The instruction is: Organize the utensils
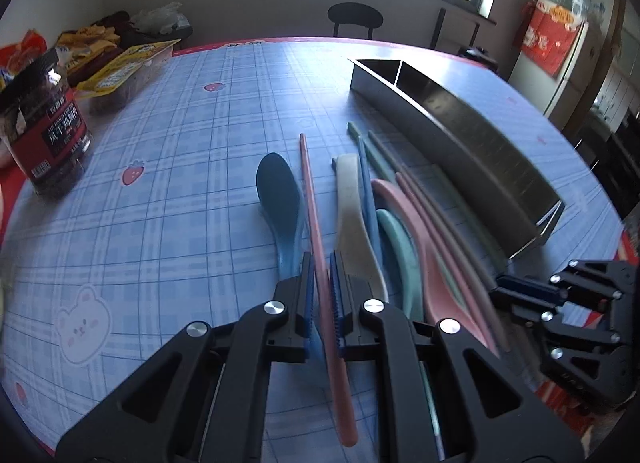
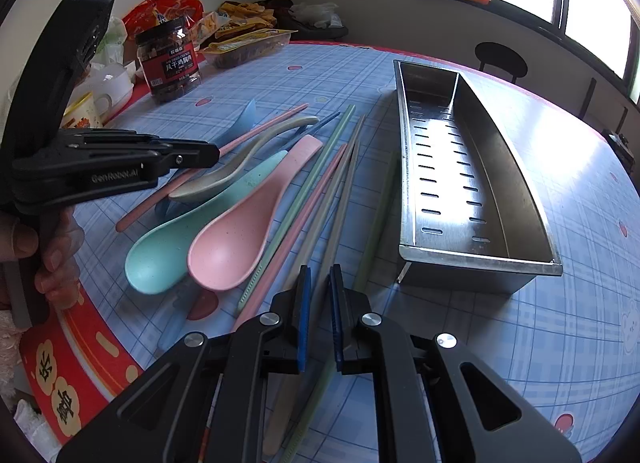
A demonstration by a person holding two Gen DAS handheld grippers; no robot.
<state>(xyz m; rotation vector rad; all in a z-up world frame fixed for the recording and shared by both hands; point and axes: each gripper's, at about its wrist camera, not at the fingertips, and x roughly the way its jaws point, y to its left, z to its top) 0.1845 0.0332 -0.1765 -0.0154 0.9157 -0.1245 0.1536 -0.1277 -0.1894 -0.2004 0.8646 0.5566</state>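
Left gripper (image 1: 320, 263) is sitting nearly closed, pads pinching a pink chopstick (image 1: 314, 199) lying on the checked tablecloth (image 1: 180, 143). Right gripper (image 2: 320, 277) is likewise clamping a grey chopstick (image 2: 344, 187). Pink spoon (image 2: 236, 243) & teal spoon (image 2: 160, 259) are resting beside them, w/ the steel tray (image 2: 480, 259) standing just right of the pile.

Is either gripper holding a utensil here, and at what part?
Left gripper: shut on the pink chopstick, toward its thicker near end. Right gripper: shut on a grey chopstick, also toward the near end.
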